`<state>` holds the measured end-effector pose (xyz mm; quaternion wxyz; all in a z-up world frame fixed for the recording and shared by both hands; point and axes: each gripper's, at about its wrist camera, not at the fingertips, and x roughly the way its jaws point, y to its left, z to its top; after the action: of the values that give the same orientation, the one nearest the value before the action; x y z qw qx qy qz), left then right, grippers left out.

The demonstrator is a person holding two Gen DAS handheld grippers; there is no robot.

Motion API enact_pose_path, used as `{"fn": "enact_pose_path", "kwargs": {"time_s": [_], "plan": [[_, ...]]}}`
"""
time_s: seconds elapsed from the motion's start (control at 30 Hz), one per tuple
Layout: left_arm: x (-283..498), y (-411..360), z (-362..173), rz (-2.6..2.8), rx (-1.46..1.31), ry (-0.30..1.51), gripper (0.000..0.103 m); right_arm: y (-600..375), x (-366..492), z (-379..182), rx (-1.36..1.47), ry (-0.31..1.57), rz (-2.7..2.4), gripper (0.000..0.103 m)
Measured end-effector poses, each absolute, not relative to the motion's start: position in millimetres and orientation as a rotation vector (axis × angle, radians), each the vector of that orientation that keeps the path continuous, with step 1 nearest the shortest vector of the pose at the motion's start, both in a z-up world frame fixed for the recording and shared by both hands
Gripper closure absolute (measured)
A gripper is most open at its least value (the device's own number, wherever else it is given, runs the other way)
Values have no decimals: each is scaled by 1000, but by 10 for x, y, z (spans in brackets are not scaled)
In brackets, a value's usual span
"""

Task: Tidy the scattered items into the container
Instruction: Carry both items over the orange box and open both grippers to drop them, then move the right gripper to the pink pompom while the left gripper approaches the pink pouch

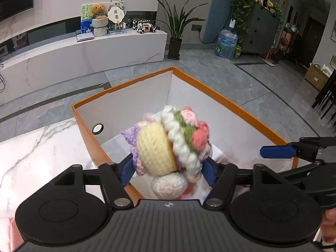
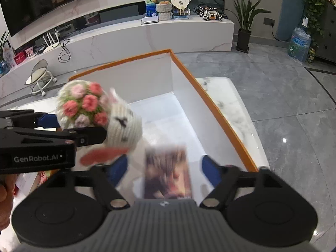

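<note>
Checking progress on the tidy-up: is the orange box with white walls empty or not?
Cannot tell. The orange box shows bare white floor at its far end, but the near part is hidden.

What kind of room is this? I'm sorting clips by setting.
Most likely a home living room: a wall-mounted TV above a long marble media console, potted plants, and a teddy bear on display.
</note>
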<state>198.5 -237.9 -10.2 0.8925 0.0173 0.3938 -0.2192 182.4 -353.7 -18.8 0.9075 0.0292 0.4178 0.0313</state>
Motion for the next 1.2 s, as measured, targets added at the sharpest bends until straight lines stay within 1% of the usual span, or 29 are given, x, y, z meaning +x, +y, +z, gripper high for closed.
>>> {"fn": "enact_pose_path", "kwargs": {"time_s": [0.4, 0.83, 1.0, 1.2], "plan": [[1955, -2328, 17, -441, 13, 803, 24, -3568, 1817, -142, 94, 850, 65, 21], [1842, -2237, 240, -440, 6, 779, 24, -3515, 1684, 74, 89, 811, 57, 21], [1737, -2067, 435, -426, 20, 744, 24, -3481, 1606, 202, 100, 776, 52, 21], [1590, -1679, 685, -376, 23, 700, 24, -3323, 1536, 343, 88, 727, 72, 21]]}}
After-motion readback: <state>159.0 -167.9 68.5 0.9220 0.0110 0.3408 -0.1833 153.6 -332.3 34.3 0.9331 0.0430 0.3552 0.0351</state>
